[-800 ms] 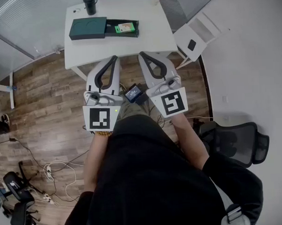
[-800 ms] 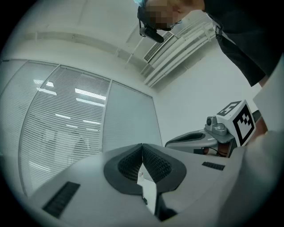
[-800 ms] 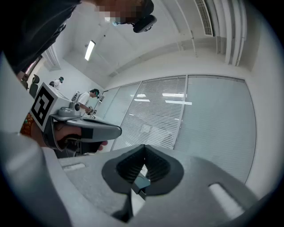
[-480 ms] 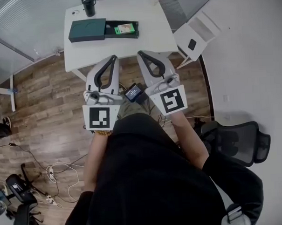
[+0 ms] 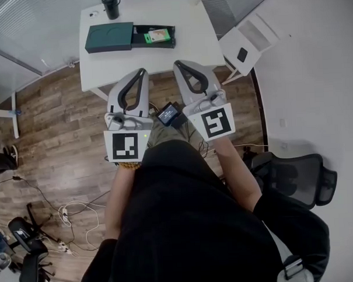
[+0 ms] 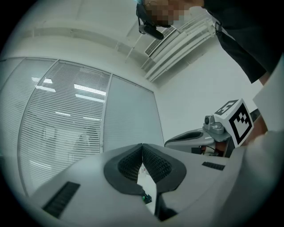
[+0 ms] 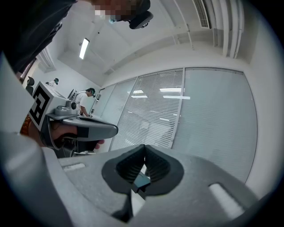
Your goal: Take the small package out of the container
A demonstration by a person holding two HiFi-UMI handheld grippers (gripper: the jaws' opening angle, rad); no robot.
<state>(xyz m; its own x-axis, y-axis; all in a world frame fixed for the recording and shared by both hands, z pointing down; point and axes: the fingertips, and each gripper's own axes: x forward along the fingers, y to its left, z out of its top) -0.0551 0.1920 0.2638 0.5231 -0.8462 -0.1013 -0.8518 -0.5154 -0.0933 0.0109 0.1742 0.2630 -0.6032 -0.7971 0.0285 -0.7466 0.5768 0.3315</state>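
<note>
White table (image 5: 155,56) ahead of me, standing on the wooden floor (image 5: 59,131). Directly on its top are two things. A dark green container (image 5: 109,38) lies flat on the left half, its open black section towards the right. A dark tumbler (image 5: 110,5) stands upright at the far edge behind it.

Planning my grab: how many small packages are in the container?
1: a green-and-white package in the open right end of the container. The green lid over the left part may hide more.
</note>
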